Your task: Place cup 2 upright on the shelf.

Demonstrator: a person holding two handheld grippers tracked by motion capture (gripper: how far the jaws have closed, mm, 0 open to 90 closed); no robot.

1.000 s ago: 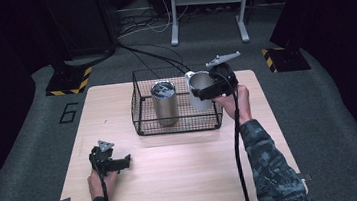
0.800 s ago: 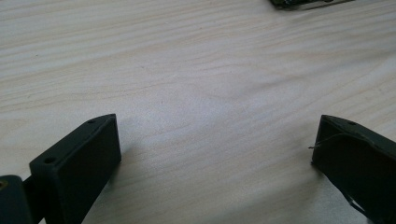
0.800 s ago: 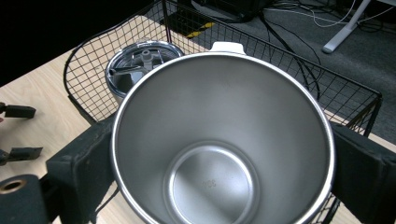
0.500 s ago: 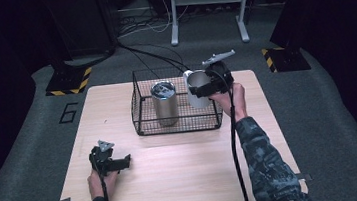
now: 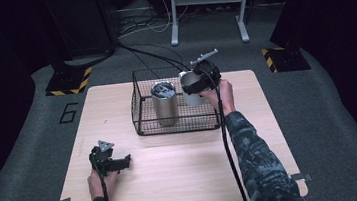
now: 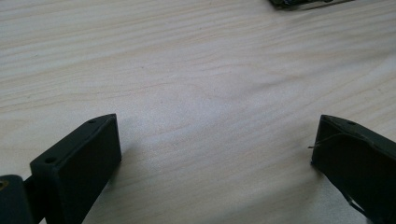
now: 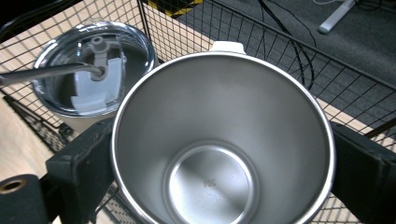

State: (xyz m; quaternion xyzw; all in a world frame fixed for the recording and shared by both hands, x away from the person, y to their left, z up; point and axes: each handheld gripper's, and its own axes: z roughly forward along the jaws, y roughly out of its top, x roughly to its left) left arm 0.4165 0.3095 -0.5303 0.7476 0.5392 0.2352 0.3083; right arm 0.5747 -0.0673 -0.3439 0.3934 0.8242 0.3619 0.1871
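High view: your right gripper point(image 5: 199, 80) holds an open steel cup point(image 5: 191, 87) over the right end of the wire basket point(image 5: 140, 115), cup partly inside, near the back rim. A lidded steel tumbler point(image 5: 165, 103) stands upright in the basket's middle, just beside the cup on its left. Your left gripper point(image 5: 115, 163) rests low on the wooden table point(image 5: 184, 170) at front left, well apart from the basket, jaws pointing right.

Left gripper view: jaws spread wide, nothing between them, bare table point(image 6: 201, 84) underneath. A corner of the basket point(image 6: 303, 3) shows at the top edge.

Right gripper view: your jaws pinch the cup point(image 7: 223, 140) from both sides just under its rim. Cup is empty; you look straight down to the bottom. The tumbler point(image 7: 95, 74) sits beside it at upper left, clear lid on, inside the basket point(image 7: 289, 60) mesh. Can't tell if the cup's base touches the basket floor.
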